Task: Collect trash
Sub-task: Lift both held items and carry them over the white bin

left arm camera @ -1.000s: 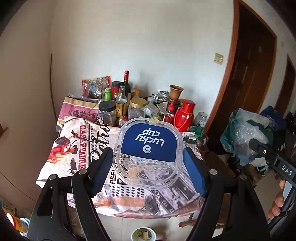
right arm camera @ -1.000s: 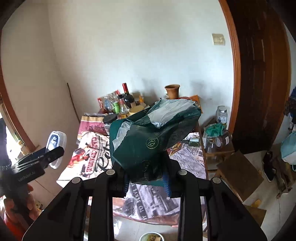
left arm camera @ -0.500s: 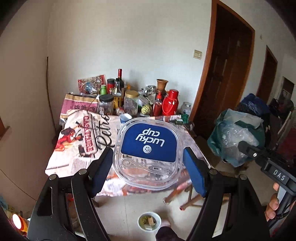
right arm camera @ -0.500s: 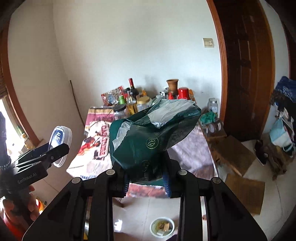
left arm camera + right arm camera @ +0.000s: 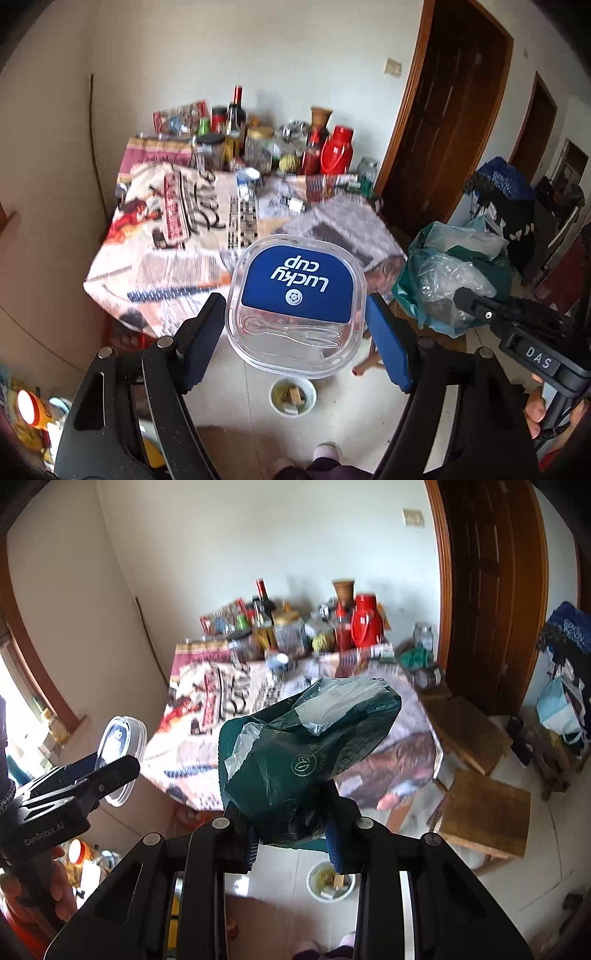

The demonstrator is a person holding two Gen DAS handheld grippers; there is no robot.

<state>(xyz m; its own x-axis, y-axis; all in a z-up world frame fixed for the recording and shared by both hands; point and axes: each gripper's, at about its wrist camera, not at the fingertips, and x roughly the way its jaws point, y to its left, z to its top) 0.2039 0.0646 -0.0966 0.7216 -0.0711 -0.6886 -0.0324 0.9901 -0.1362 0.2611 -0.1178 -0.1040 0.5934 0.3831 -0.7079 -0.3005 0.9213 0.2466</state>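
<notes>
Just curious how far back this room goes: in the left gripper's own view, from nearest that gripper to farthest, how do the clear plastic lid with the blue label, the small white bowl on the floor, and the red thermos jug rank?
1. Clear plastic lid with the blue label: held between the left gripper fingers.
2. Small white bowl: on the floor, below the lid.
3. Red thermos jug: far end of the table, by the wall.

Clear lid [image 5: 295, 306] with navy label, white lettering; dark green bag [image 5: 306, 753]; newsprint-patterned tablecloth [image 5: 177, 236]; red flask [image 5: 335, 155].

both grippers have been drawn back from the table [image 5: 155, 236], now seen farther off; more floor is shown, with the small bowl [image 5: 292, 396] fully revealed.
</notes>
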